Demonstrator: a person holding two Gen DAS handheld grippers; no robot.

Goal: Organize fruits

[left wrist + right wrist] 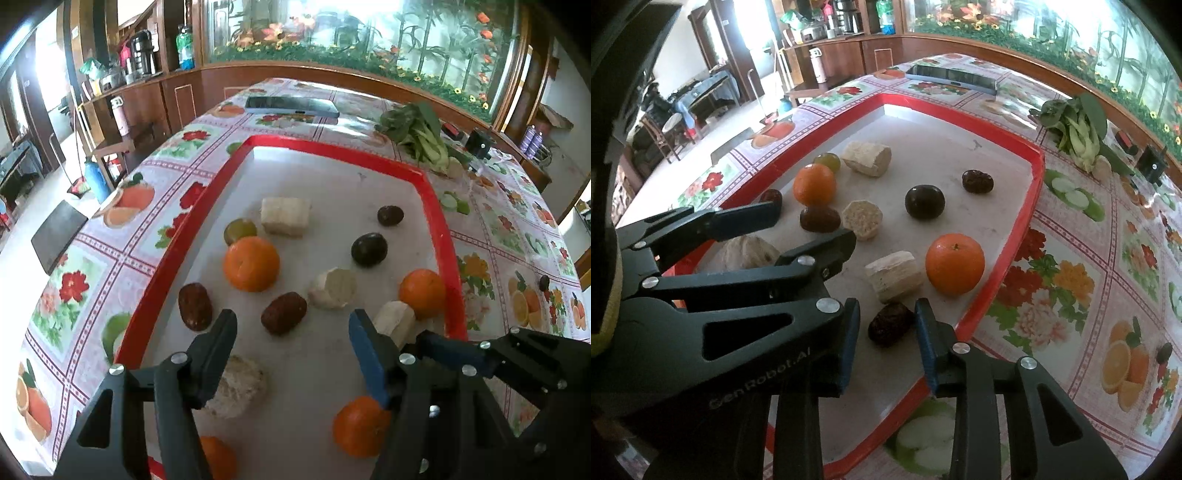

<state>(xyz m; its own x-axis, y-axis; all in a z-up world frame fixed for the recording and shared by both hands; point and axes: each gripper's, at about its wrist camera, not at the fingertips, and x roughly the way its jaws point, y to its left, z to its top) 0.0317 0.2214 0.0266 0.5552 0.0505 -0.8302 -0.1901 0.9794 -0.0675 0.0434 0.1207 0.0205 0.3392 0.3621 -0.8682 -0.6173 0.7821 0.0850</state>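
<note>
On the red-rimmed tray (332,147) the fruit lies mixed and ungrouped, so sorting looks to be in its early part. In the left wrist view, from the tray's 9 o'clock edge: a dark red date (195,306), then a green grape (240,230) touching an orange (251,264), with a pale cut chunk (285,216) just beyond at 11 o'clock. The left gripper (291,317) hovers with its jaws well apart and holds nothing. A second date (283,313) lies on the tray just ahead of its fingertips, untouched. Toward 3 o'clock sit a dark plum (369,249) and another orange (423,293) against the rim. Further right, in the right wrist view, the right gripper (886,308) points steeply down at the tray's 5 o'clock corner. Its jaws stand narrowly apart around a third date (890,325), which rests on the tray. A sliver of gap shows at one pad, so it appears unclamped. The step in hand seems to be setting dates into place. The next move probably calls for lifting clear without nudging that date, then closing squarely on another small, round fruit that could roll.
</note>
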